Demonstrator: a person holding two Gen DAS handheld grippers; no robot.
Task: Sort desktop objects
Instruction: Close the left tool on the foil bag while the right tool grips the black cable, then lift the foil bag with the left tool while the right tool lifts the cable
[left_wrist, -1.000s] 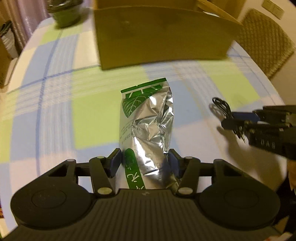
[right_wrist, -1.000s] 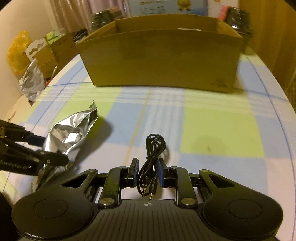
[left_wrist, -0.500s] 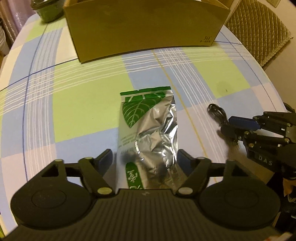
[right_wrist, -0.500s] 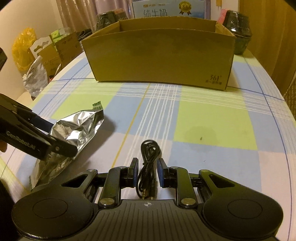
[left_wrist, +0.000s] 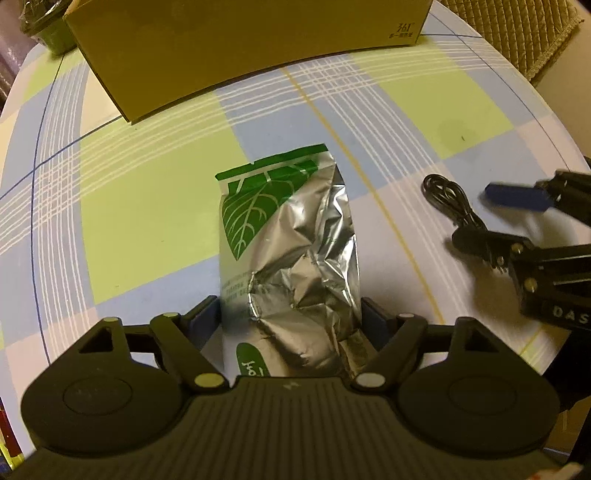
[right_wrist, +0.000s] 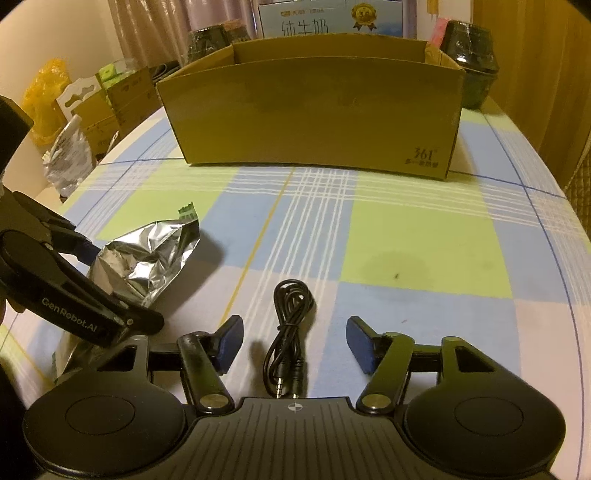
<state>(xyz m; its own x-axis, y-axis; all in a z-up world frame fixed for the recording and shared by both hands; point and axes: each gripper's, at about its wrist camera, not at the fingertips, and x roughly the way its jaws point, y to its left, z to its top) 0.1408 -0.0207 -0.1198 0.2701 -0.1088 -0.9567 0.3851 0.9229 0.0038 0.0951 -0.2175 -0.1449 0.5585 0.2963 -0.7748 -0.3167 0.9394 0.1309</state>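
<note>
A crumpled silver foil bag (left_wrist: 288, 240) with a green leaf print lies flat on the checked tablecloth (left_wrist: 140, 206). My left gripper (left_wrist: 290, 314) points steeply down over its near end, open, one finger on each side of the bag. In the right wrist view the bag (right_wrist: 147, 258) and the left gripper (right_wrist: 118, 284) show at the left. A coiled black audio cable (right_wrist: 291, 314) lies on the cloth between the fingers of my right gripper (right_wrist: 295, 332), whose jaws are opening and stand clear of it. The left wrist view shows the cable (left_wrist: 447, 199) and the right gripper (left_wrist: 491, 218) at the right.
An open cardboard box (right_wrist: 314, 114) stands at the back of the table. Dark wrapped pots (right_wrist: 469, 62) flank it and a milk carton case (right_wrist: 325, 22) is behind. A wicker chair (left_wrist: 517, 33) sits beyond the table's right edge. Cartons and another foil bag (right_wrist: 66, 158) lie off the left.
The left jaws spread off the foil bag, which now rests on the cloth, and the left gripper sank closer. The right jaws opened and let go of the cable.
</note>
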